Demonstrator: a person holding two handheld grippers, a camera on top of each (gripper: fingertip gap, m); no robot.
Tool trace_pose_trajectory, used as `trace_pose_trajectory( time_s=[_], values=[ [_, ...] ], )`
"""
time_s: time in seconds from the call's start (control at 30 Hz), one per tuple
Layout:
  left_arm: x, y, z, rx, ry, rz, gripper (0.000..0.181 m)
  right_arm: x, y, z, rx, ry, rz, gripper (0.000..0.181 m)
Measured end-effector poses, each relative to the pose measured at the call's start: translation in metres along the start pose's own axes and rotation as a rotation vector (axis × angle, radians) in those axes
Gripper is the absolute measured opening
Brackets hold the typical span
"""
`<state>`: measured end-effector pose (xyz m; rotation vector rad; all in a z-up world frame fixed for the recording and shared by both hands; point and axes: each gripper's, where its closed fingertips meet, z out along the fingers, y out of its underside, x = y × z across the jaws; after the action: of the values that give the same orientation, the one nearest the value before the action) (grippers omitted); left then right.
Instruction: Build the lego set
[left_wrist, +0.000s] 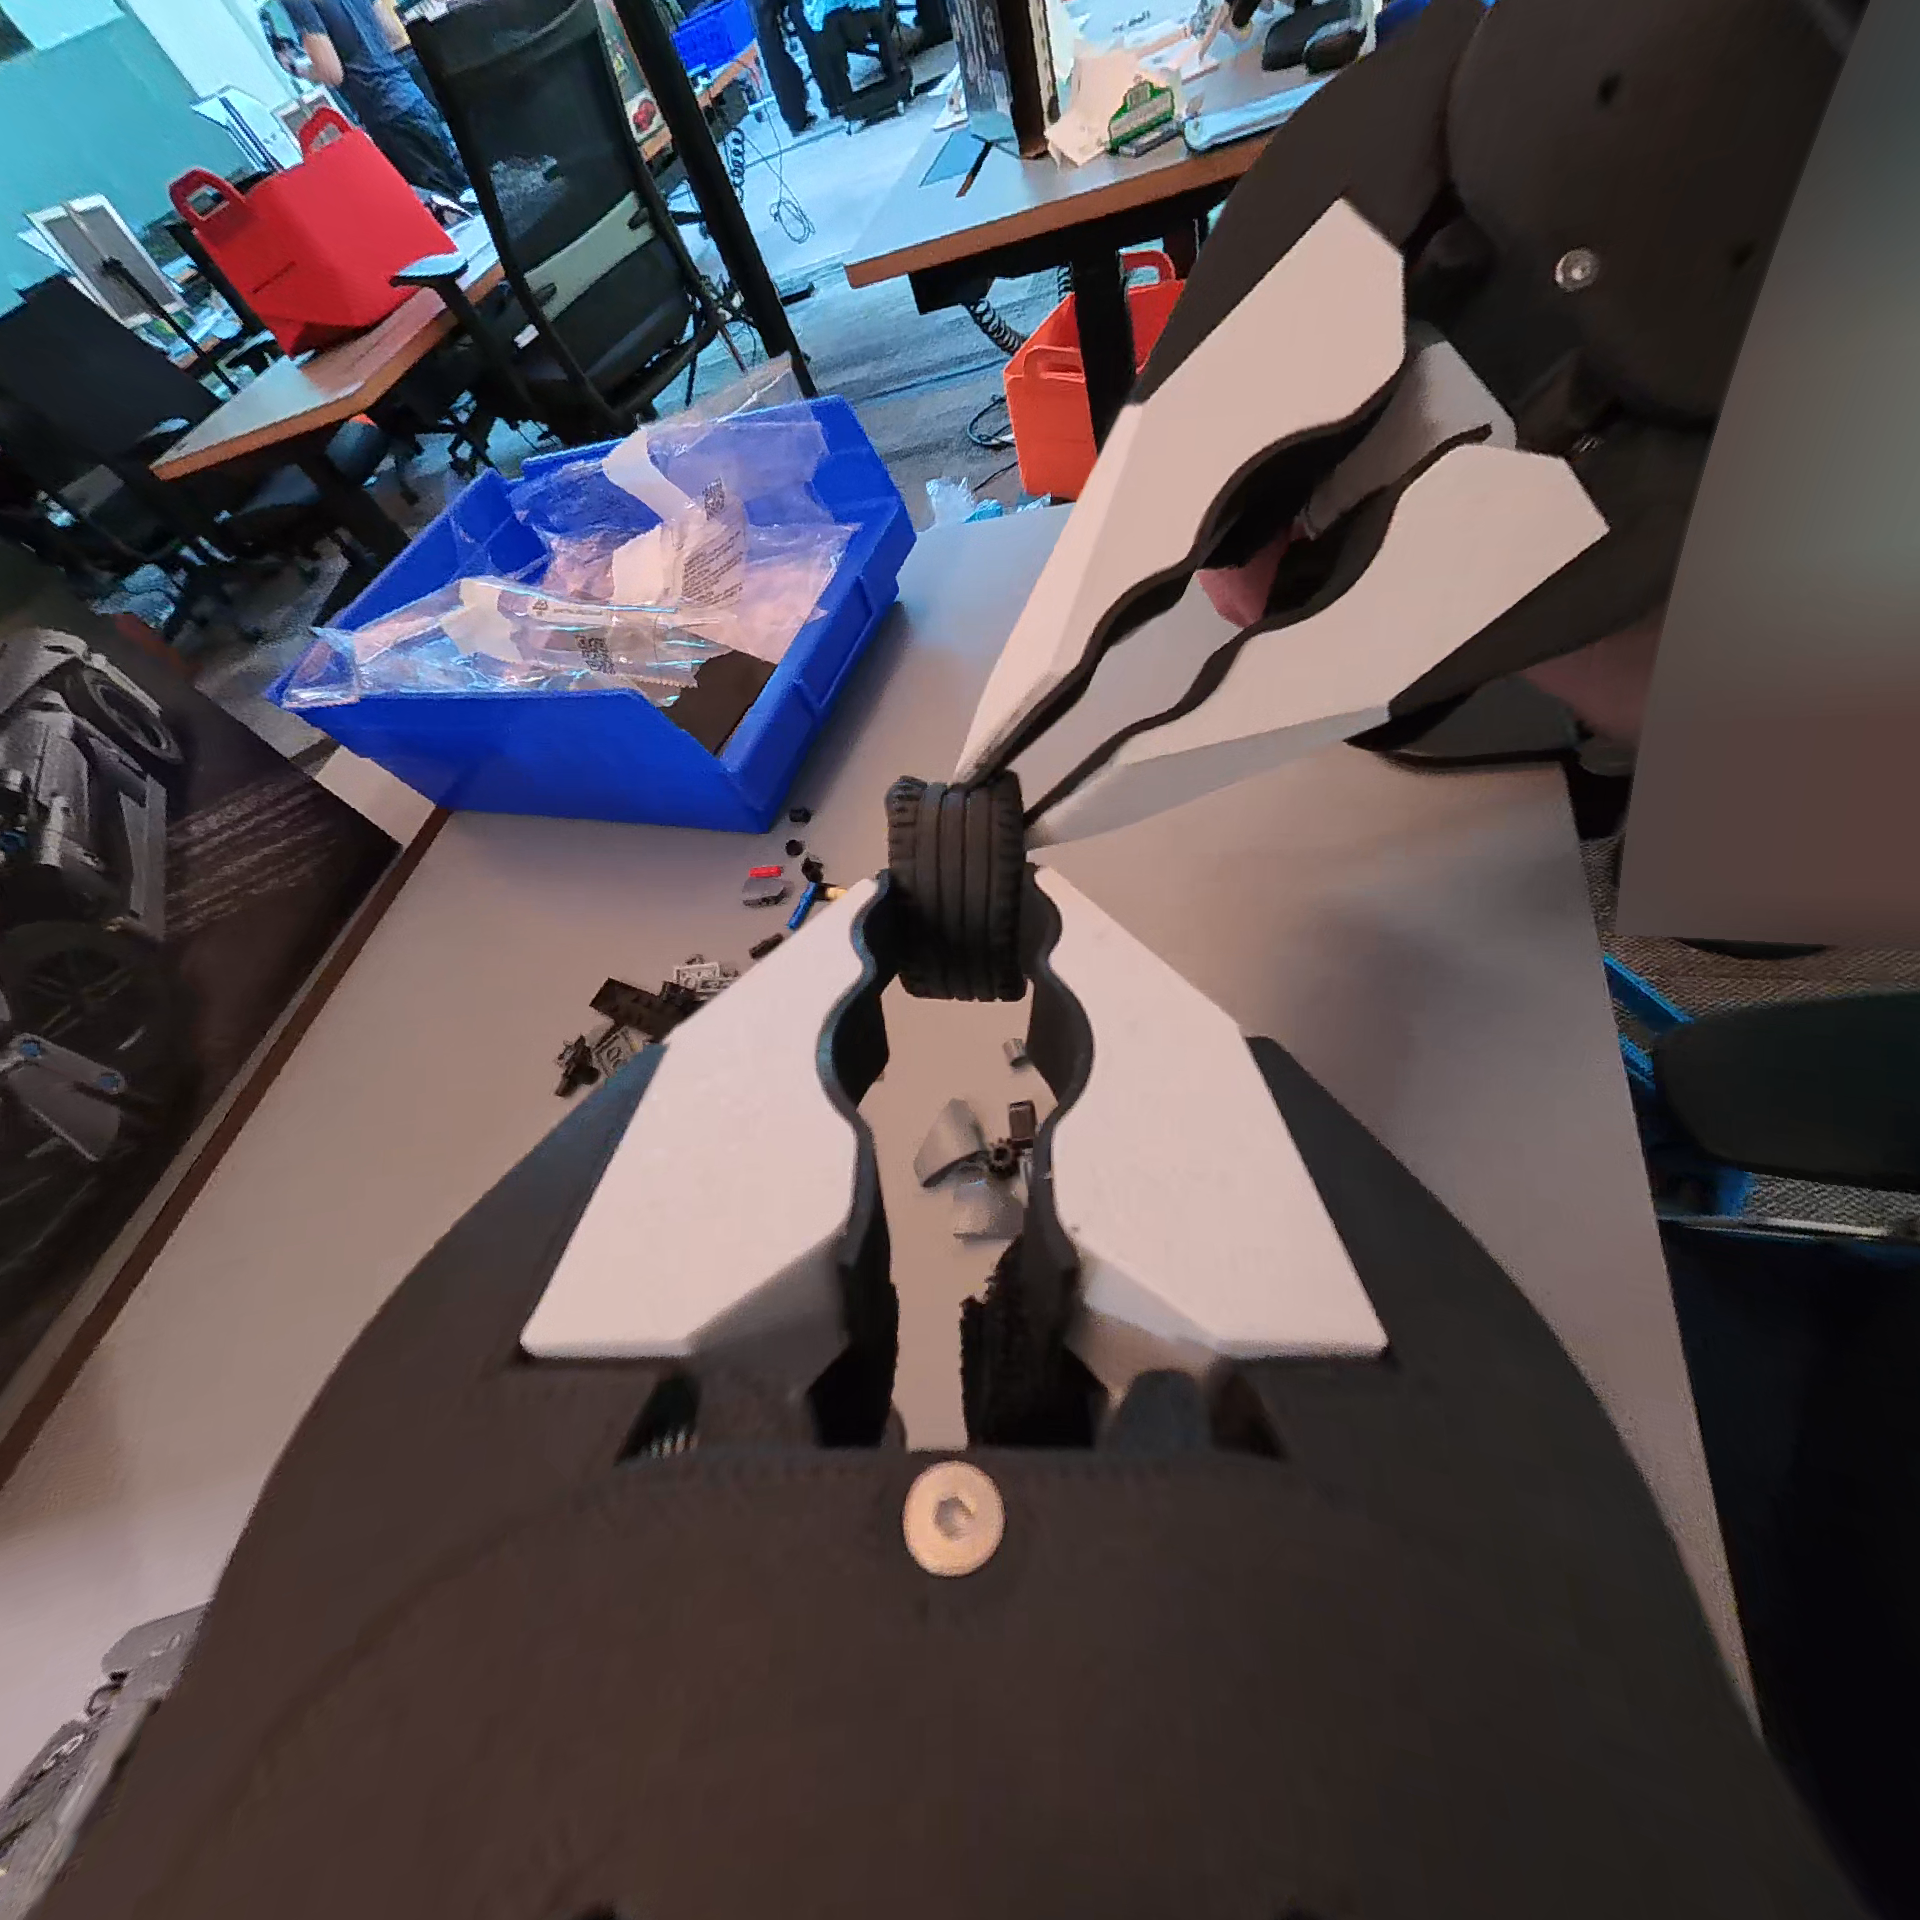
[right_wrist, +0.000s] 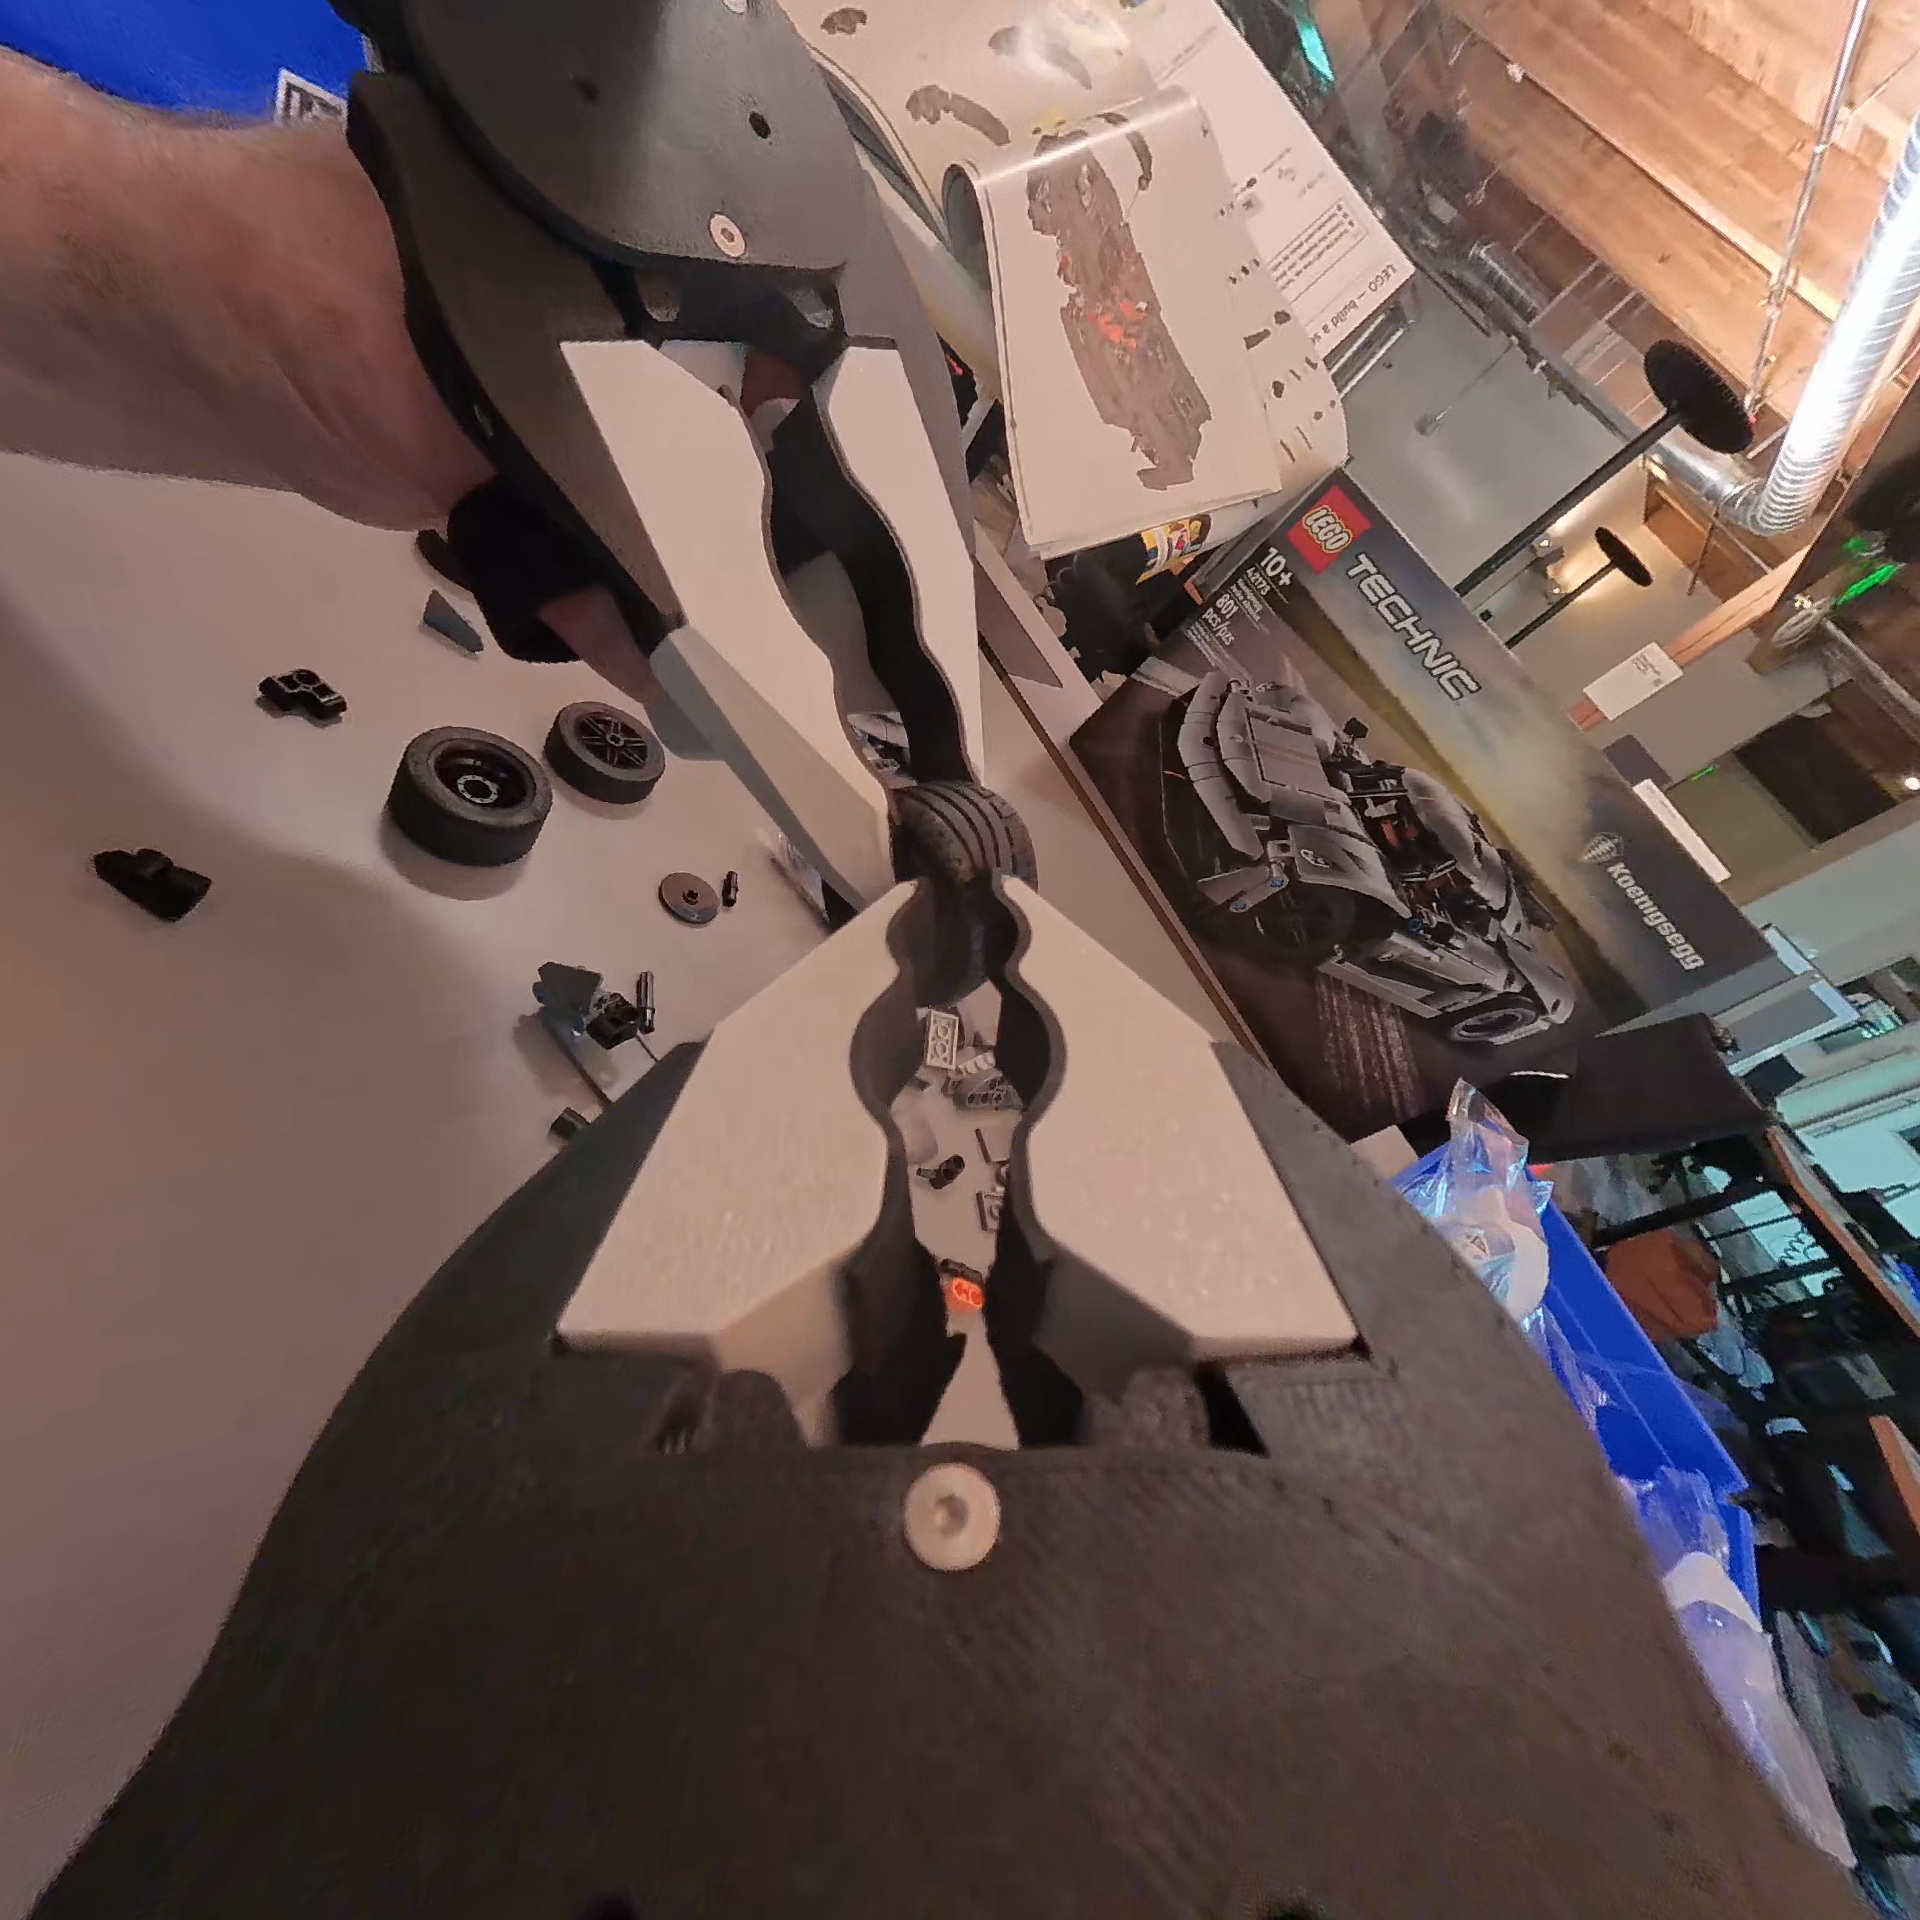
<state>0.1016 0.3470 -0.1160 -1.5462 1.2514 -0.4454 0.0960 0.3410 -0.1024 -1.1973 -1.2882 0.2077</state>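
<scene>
black tyre, printed set box

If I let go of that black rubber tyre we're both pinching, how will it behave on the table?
The black rubber tyre is round, so it would probably roll if it lands on its tread. It looks squeezed between the left gripper, so likely soft and springy. Its grooved tread suggests decent grip; the right gripper also pinches it.

Black ribbed rubber tyre held upright above the table, two wheeled tyres lying flat
</scene>
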Motion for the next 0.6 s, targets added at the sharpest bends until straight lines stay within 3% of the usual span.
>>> trace_pose_trajectory(
  time_s=[0.47,0.53,0.6],
  values=[
    [-0.028,-0.001,0.004,-0.061,-0.345,0.192,0.019,0.019,0.005,0.016,-0.054,0.178,0.098,0.003],
    [-0.029,-0.005,0.0,-0.048,-0.32,0.182,0.019,0.02,0.002,0.016,0.017,0.136,0.187,0.004],
    [-0.029,-0.011,-0.004,0.022,-0.235,0.06,0.019,0.024,-0.006,0.013,0.094,0.088,0.277,0.005]
  ],
)
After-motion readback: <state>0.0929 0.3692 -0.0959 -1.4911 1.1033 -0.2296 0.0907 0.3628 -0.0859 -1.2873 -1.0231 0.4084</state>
